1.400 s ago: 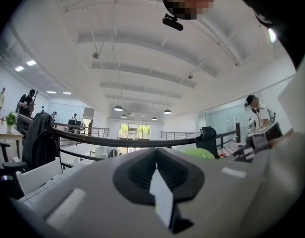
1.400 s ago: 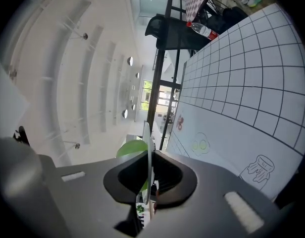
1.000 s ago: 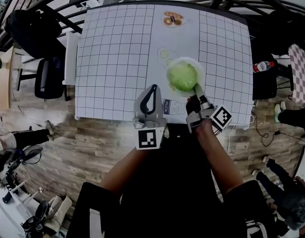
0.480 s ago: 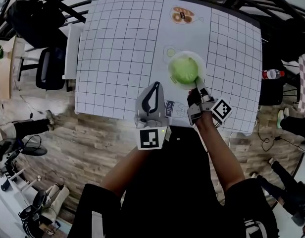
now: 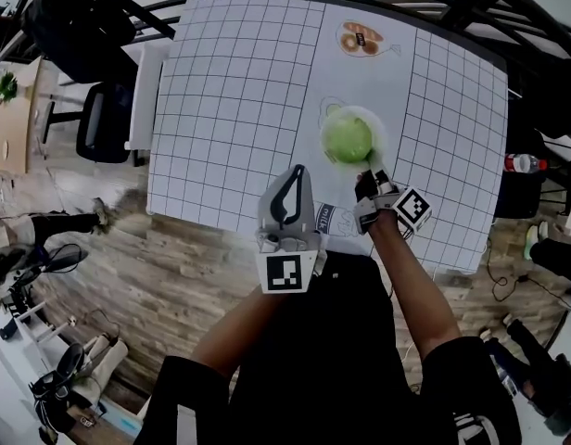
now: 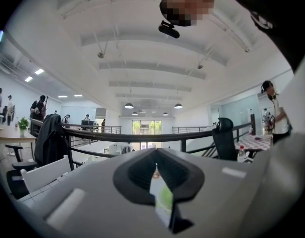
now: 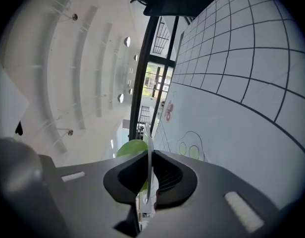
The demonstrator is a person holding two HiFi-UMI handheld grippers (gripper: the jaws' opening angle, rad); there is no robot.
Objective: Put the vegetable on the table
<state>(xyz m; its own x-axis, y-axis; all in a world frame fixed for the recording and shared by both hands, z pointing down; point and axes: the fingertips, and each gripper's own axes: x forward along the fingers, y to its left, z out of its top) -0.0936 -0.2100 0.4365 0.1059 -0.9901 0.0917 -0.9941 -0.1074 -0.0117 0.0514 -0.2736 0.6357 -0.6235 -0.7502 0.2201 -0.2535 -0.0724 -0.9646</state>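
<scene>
Vegetable, a round green head, sits on a white plate at the tabletop's near side. Right tongs clench the plate's thin rim. It is probably light and apt to roll, so keep the plate level. Left tongs pinch a thin card.

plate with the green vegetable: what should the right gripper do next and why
Probably lower the right gripper until the plate sits flat on the table. Its jaws are clamped on the plate's rim, the vegetable rides on it, and whether the plate touches the table yet can't be told.
</scene>
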